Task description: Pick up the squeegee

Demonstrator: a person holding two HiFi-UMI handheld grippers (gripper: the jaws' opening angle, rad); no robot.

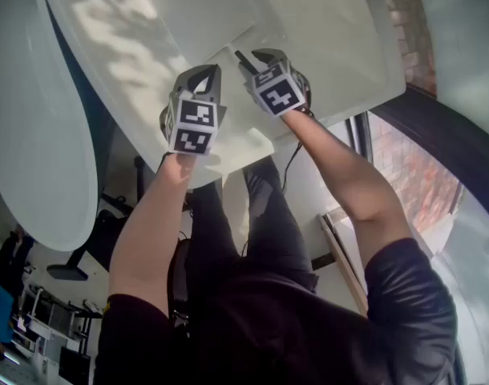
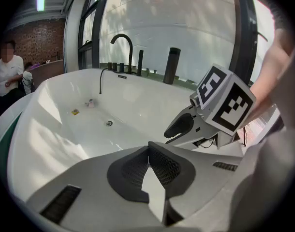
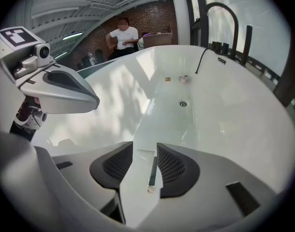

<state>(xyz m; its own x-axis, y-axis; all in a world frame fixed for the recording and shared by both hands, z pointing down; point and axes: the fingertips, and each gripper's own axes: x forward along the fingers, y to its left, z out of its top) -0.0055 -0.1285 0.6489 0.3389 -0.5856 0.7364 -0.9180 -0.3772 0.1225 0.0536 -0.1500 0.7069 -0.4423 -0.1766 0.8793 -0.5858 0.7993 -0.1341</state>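
Observation:
Both grippers hang over a white bathtub (image 1: 148,38). A thin metal rod with a ring at its near end (image 3: 152,170), apparently the squeegee's handle, lies between the jaws of my right gripper (image 3: 145,156). It sits closer to the right pad (image 3: 171,167), and the jaws stand open around it. In the head view it shows as a dark thin stick (image 1: 245,60) beside the right gripper (image 1: 259,56). My left gripper (image 2: 148,151) is shut on nothing, just left of the right one (image 2: 181,127); the head view shows the left gripper (image 1: 203,77) too.
A black arched faucet (image 2: 123,45) and a dark cylinder (image 2: 171,65) stand on the tub's far rim. The tub floor has a drain (image 3: 183,103) and small bits (image 3: 184,79). A person (image 3: 123,35) stands beyond the tub, by a brick wall.

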